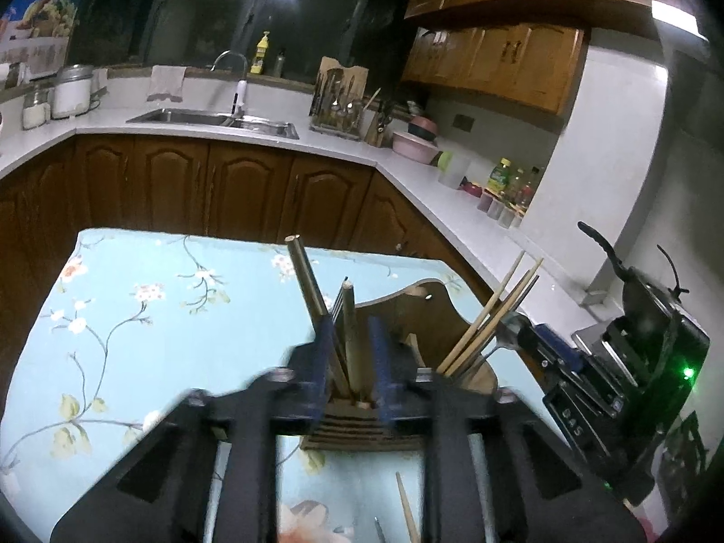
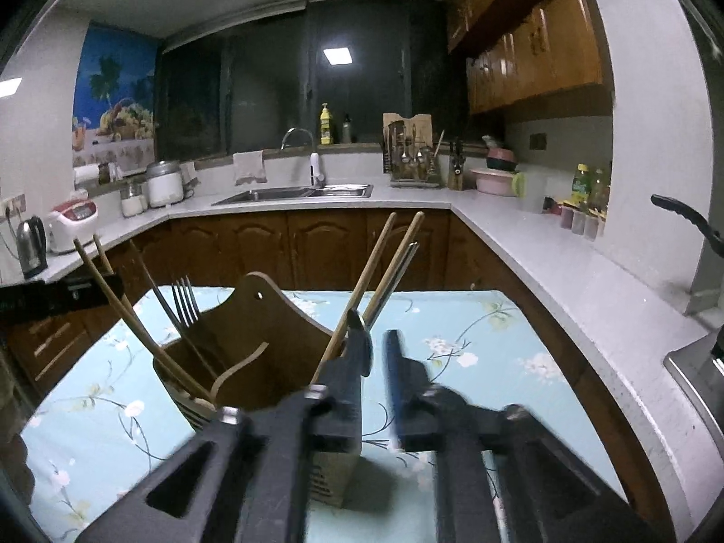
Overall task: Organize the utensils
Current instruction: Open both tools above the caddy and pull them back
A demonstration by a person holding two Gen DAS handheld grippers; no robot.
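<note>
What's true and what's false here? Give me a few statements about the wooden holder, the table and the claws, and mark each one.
1. The brown wooden utensil holder stands on a light blue flowered tablecloth. True.
2. A metal fork stands upright in the holder. True.
3. The holder has no chopsticks in it. False: long wooden chopsticks lean out of it.
4. The right claw is clamped on a spoon. False: its jaws stand apart, and only tablecloth shows between them.
</note>
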